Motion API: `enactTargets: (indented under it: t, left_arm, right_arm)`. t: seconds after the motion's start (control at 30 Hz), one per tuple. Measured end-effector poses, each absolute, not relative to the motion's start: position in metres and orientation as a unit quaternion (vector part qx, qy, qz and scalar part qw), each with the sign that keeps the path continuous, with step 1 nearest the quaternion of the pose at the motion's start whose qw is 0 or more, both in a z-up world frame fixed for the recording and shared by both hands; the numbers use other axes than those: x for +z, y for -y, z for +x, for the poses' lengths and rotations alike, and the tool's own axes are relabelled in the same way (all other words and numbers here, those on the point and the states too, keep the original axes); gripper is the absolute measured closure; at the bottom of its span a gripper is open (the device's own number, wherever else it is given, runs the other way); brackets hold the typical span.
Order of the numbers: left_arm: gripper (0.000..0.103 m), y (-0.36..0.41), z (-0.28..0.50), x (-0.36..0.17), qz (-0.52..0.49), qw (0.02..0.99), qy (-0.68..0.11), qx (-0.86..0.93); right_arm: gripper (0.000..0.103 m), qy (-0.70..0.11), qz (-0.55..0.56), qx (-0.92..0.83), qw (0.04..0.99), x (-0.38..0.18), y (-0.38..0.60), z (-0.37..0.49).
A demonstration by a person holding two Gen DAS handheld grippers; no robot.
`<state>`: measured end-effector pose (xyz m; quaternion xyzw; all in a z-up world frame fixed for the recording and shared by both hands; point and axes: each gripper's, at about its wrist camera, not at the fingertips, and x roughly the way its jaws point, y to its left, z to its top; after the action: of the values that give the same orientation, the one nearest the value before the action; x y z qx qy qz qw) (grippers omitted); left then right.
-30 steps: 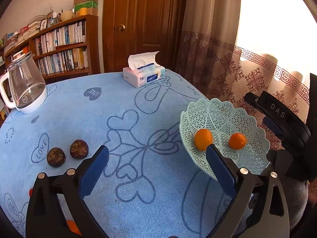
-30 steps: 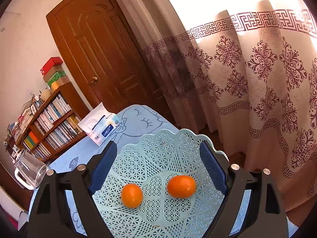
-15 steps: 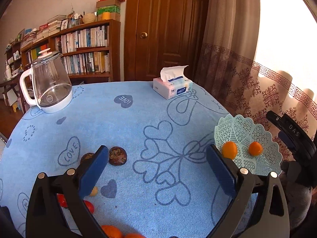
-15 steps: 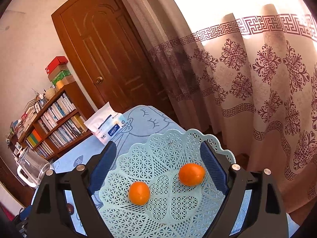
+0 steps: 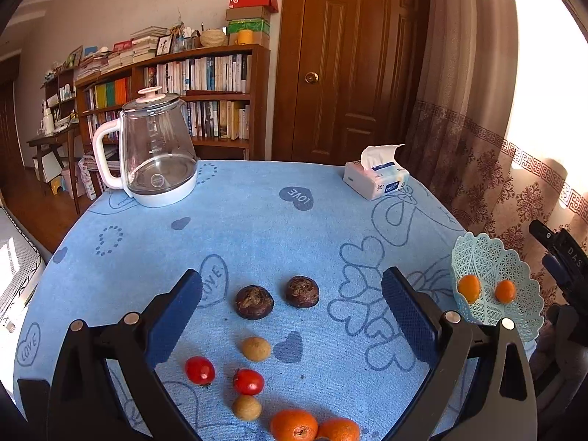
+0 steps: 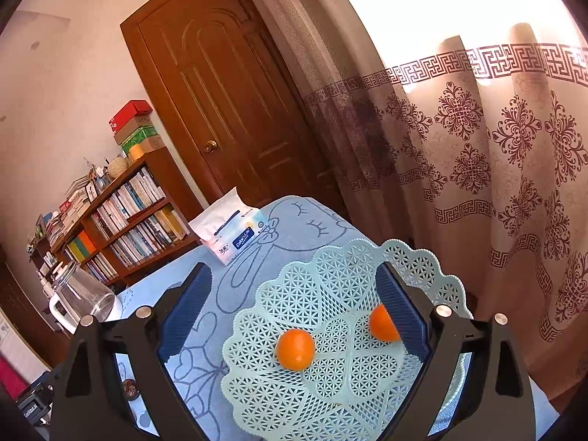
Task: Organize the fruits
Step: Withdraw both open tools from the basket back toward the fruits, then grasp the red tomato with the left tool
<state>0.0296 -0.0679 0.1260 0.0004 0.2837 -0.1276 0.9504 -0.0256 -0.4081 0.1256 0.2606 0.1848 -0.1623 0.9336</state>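
Left wrist view: the left gripper (image 5: 292, 308), its blue-padded jaws wide apart and empty, hangs over a round table covered in a blue heart-printed cloth (image 5: 257, 228); between and below the jaws lie two dark brown round fruits (image 5: 253, 302), two tan longan-like fruits (image 5: 256, 348), two red cherry tomatoes (image 5: 199, 370) and, at the lower edge, two larger oranges (image 5: 294, 425). A pale turquoise lattice plastic basket (image 5: 514, 268) sits at the table's right edge, holding two small oranges (image 5: 469, 288); the right gripper's black body shows just beyond it. A glass kettle with white handle (image 5: 154, 154) and a white-and-blue tissue pack (image 5: 376, 180) stand at the far side. Right wrist view: the right gripper (image 6: 294, 312) has just been opening, its jaws apart over the basket (image 6: 294, 397), one small orange (image 6: 295, 349) between them untouched, the other partly hidden by the right-hand pad
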Motion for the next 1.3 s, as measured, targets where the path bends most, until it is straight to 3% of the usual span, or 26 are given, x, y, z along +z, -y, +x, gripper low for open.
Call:
enactTargets:
  t: [0.47, 1.1, 1.3]
  left_arm:
    - [0.006, 0.005, 0.025, 0.113, -0.018, 0.950, -0.305, -0.064]
    - [0.006, -0.011, 0.030, 0.057, -0.004, 0.929, -0.367, -0.039]
    - [0.020, -0.010, 0.032, 0.041, -0.007, 0.924, -0.379, -0.051]
  right_arm:
    - [0.011, -0.202, 0.231, -0.096, 0.947, 0.133, 0.373, -0.017]
    - [0.011, -0.253, 0.170, -0.021, 0.952, 0.120, 0.324, 0.002]
    - [0.011, -0.277, 0.149, 0.002, 0.949, 0.109, 0.308, 0.006]
